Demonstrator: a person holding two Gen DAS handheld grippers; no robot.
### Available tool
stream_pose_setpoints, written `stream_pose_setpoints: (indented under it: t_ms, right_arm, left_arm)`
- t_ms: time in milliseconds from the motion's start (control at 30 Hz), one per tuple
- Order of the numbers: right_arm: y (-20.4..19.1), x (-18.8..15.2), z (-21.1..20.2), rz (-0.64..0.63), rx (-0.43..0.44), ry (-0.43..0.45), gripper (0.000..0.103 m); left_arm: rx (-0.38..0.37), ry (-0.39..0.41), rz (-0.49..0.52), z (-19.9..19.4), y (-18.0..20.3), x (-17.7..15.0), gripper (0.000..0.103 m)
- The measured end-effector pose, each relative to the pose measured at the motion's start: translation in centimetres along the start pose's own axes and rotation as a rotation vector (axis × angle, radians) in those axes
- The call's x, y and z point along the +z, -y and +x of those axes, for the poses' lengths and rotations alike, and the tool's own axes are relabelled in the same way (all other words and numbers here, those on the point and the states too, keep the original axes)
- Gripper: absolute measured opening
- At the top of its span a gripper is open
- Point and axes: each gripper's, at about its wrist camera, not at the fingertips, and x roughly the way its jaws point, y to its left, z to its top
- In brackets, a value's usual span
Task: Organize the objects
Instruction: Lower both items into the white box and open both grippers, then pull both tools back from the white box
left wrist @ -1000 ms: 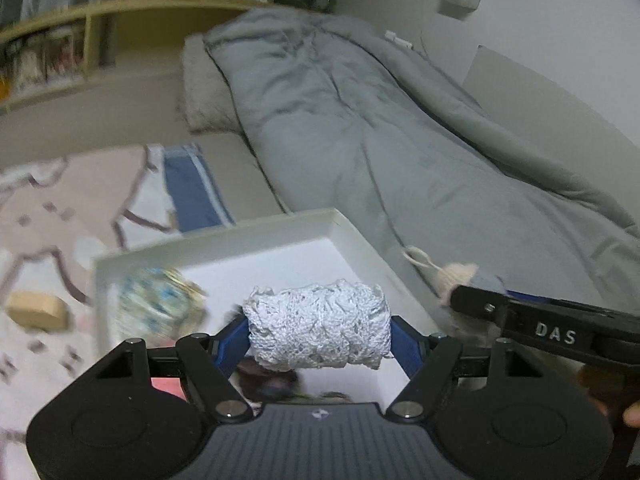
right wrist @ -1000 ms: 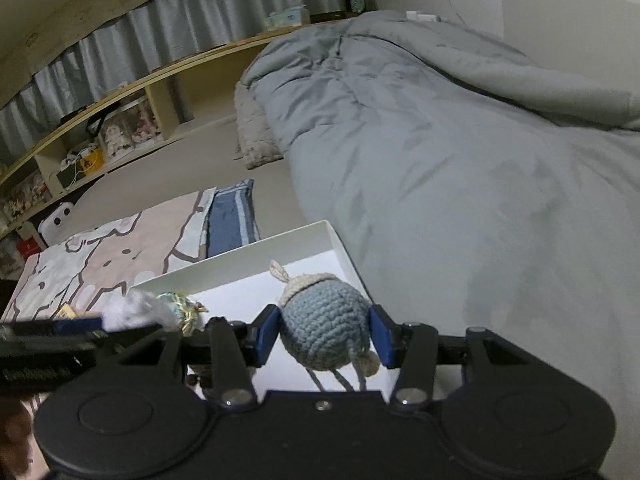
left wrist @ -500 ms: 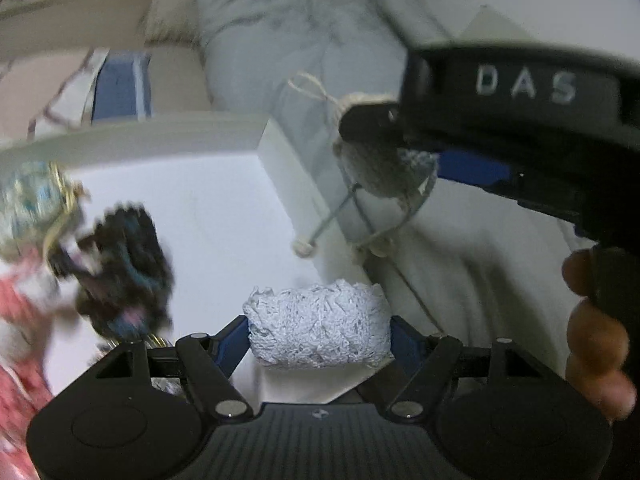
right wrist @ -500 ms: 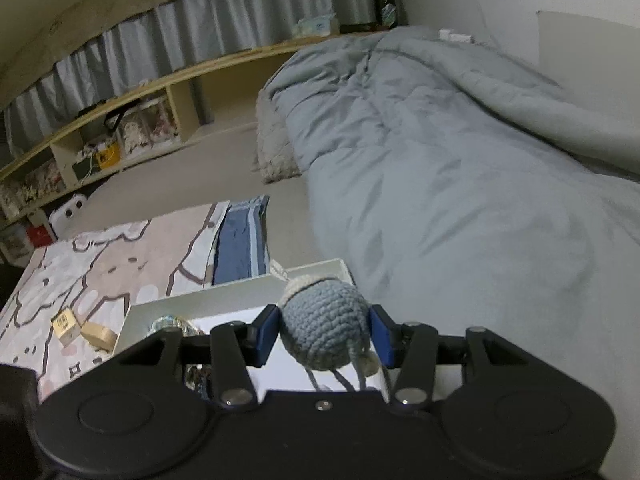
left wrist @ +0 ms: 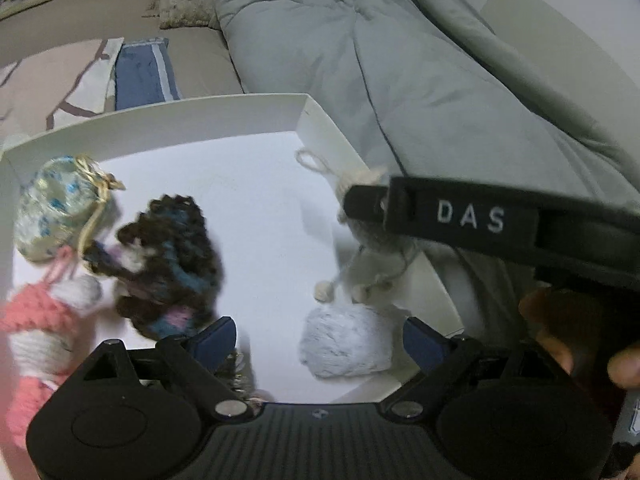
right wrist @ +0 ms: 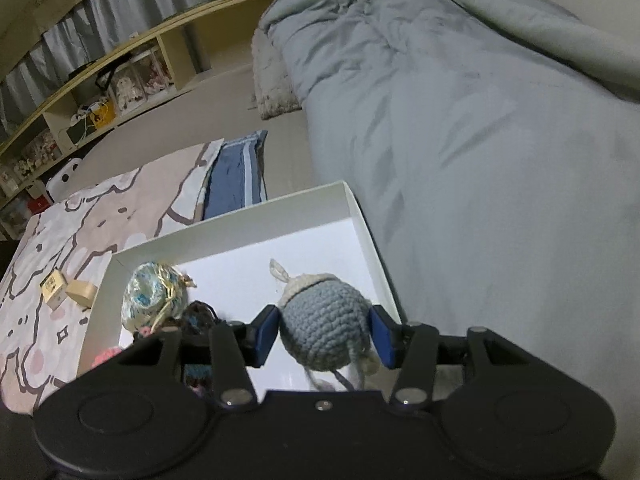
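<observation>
I judge this to be the drop-off step: both crocheted pieces go into the white box (left wrist: pixel 224 120) that lies on the bed, and the left one looks done. My left tool (left wrist: pixel 318 340) is spreading its jaws, already wide, and the pale knitted roll (left wrist: pixel 346 340) lies on the box floor between the blue pads, nearer the right pad, with clear gaps on both sides. Ahead and to the left of that tool sit the dark yarn piece (left wrist: pixel 168 264), a floral pouch (left wrist: pixel 56 208) and a pink-and-white knit (left wrist: pixel 36 332) at the left edge.

My right tool (right wrist: pixel 326 338) is just starting to let go. The blue crochet ball (right wrist: pixel 324 328) is between its pads, over the box's right half; the left pad is still on it, while the right pad seems to be parting from it. Next, I think the right jaws need to widen fully so the ball drops inside the wall, then both tools lift straight out without snagging the dangling strings.
</observation>
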Motion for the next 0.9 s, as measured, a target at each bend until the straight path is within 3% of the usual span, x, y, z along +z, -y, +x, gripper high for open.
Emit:
stream_pose_setpoints:
  t_ms: [67, 100, 900]
  right_arm:
    - [0.1, -0.2, -0.3, 0.014, -0.016, 0.005, 0.067]
    - [0.1, -0.2, -0.5, 0.017, -0.015, 0.008, 0.068]
    - [-1.7, -0.9, -6.9, 0.003, -0.047, 0.03, 0.068]
  left_arm:
    - [0.011, 0.0, 0.007, -0.4, -0.1, 0.2, 0.091]
    - [0.017, 0.001, 0.01, -0.6, -0.1, 0.2, 0.091]
    - [0.146, 0.072, 0.102, -7.4, -0.7, 0.4, 0.091]
